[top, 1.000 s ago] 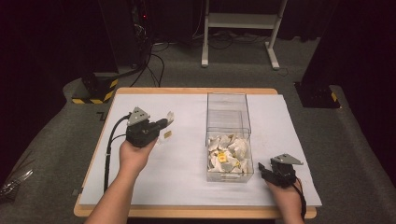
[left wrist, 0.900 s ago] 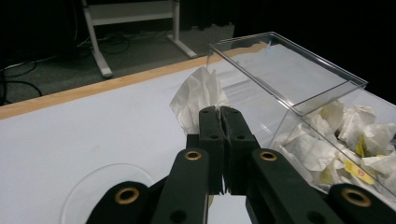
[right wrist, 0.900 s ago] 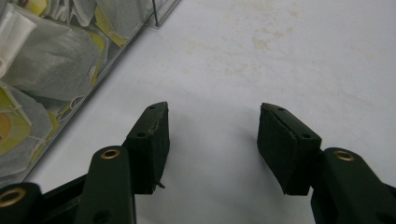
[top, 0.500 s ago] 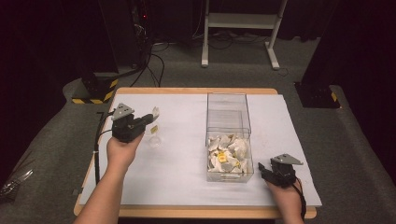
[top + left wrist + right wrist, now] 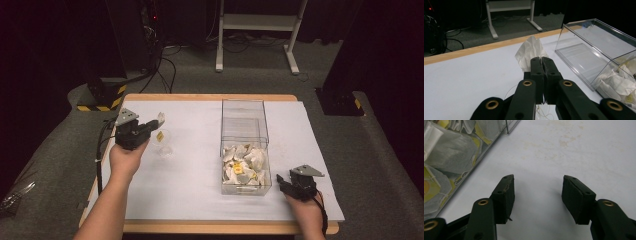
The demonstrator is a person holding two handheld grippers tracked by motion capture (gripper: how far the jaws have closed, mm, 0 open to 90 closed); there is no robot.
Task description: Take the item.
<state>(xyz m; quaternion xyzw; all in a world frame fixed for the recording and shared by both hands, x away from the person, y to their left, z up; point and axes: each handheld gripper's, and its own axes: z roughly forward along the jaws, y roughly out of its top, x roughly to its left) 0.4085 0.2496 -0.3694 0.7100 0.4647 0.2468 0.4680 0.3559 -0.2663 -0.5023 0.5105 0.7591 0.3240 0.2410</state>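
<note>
tea bag [image 5: 530, 51] in left gripper [image 5: 542, 65]

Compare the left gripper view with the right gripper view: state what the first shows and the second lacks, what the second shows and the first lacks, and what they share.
Left gripper view: the left gripper, jaws shut on a white tea bag, plus the table's wooden edge and a white stand on the floor behind.

Right gripper view: the right gripper, jaws open with nothing between them, above faint stains on the sheet.

Both: the white table sheet and the clear box of tea bags.
</note>
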